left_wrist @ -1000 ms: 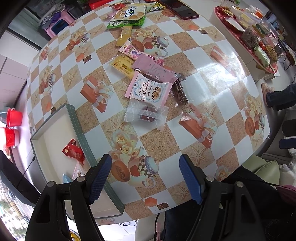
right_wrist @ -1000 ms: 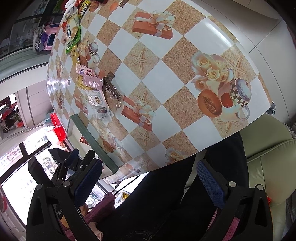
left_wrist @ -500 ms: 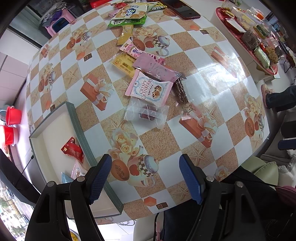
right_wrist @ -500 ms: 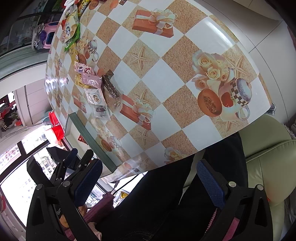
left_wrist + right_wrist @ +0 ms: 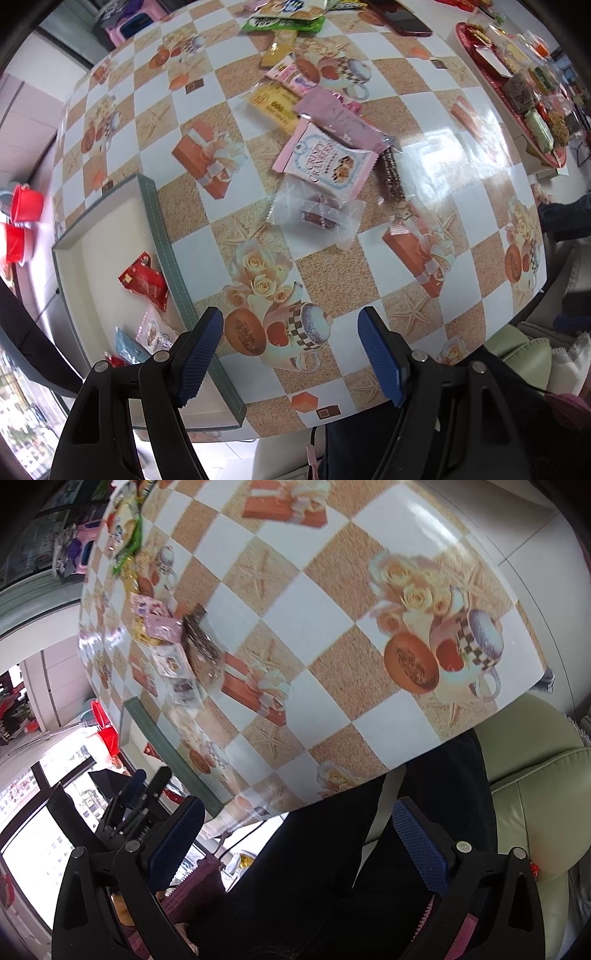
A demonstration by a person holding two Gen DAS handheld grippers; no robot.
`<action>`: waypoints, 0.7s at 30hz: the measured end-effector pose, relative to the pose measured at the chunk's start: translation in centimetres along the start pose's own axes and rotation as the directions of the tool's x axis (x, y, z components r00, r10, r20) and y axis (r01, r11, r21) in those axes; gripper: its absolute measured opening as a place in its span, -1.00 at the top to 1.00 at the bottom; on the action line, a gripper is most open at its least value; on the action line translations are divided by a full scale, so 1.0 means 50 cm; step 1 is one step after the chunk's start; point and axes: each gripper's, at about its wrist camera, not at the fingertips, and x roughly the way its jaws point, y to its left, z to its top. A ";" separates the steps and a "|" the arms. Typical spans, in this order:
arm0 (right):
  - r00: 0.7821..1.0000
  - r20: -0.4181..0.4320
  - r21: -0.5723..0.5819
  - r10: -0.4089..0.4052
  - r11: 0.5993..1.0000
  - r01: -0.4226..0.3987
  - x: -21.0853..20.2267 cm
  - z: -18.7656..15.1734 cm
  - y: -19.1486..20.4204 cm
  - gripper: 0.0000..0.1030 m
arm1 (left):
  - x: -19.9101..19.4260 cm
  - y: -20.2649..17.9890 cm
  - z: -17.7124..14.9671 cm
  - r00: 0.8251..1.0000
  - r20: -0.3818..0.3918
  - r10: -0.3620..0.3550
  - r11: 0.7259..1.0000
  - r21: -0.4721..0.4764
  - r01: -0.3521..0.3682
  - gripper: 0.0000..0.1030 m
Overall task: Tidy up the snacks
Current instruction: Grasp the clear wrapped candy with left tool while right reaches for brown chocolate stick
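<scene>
Loose snack packets lie in a row on the checkered table [image 5: 424, 184]: a clear-wrapped dark sweet [image 5: 317, 216], a pink-and-white cranberry packet [image 5: 327, 162], a pink wrapper [image 5: 340, 118], a yellow packet [image 5: 275, 105] and a dark bar [image 5: 391, 173]. A white tray with a green rim [image 5: 162, 240] at the left holds a red packet [image 5: 144, 282] and small packets [image 5: 151, 332] near my finger. My left gripper [image 5: 290, 350] hangs open and empty above the table's near edge, right of the tray. My right gripper [image 5: 299, 845] is open and empty, off the table over dark trousers.
More snack bags [image 5: 284, 18] and a dark phone [image 5: 406, 20] lie at the far end. A red platter of packed food [image 5: 517, 74] stands at the far right. Red cups [image 5: 22, 221] stand left of the table. A green seat cushion [image 5: 535, 794] is under the right gripper.
The left wrist view has shifted a little, the snack row and tray sliding slightly. Both grippers stay open and empty, and no packet has moved.
</scene>
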 end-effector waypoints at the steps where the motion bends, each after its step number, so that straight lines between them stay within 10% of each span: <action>1: 1.000 -0.017 -0.002 -0.012 1.000 0.012 0.011 -0.001 -0.002 -0.99 | 0.008 0.006 0.005 1.000 -0.007 -0.014 1.000 -0.017 0.013 -0.52; 14: 0.979 -0.090 -0.104 -0.184 0.979 0.175 0.065 -0.009 -0.003 -0.99 | 0.117 0.033 0.131 0.975 -0.053 -0.217 0.921 -0.343 0.186 -0.52; 21: 0.967 -0.095 -0.120 -0.237 0.967 0.226 0.074 -0.012 -0.010 -0.99 | 0.183 0.044 0.133 0.978 -0.074 -0.194 0.894 -0.424 0.145 -0.52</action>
